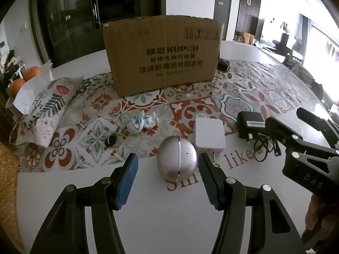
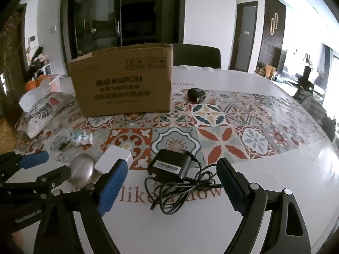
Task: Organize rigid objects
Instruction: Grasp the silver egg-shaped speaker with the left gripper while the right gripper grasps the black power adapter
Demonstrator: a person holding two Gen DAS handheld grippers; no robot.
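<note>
Nothing visibly boxed yet, I'm judging: cardboard box (image 1: 163, 55) sitting upper centre, inside hidden. I'm holding left gripper (image 1: 167, 180) open around silver egg (image 1: 177, 160), not pinching; right gripper (image 2: 171, 188) gaping over black charger (image 2: 169, 166), lower centre. White cube (image 1: 209, 135), figurine (image 1: 142, 123) waiting mid-frame.

The right gripper (image 2: 171, 182) hangs with its jaws spread wide over a black power adapter (image 2: 169, 166) and its tangled cord (image 2: 180, 192), touching neither. Just left sit a white box (image 2: 114, 158) and a silver egg-shaped case (image 2: 81, 170). A cardboard box (image 2: 122, 80) stands behind on the patterned tablecloth (image 2: 222, 131).
</note>
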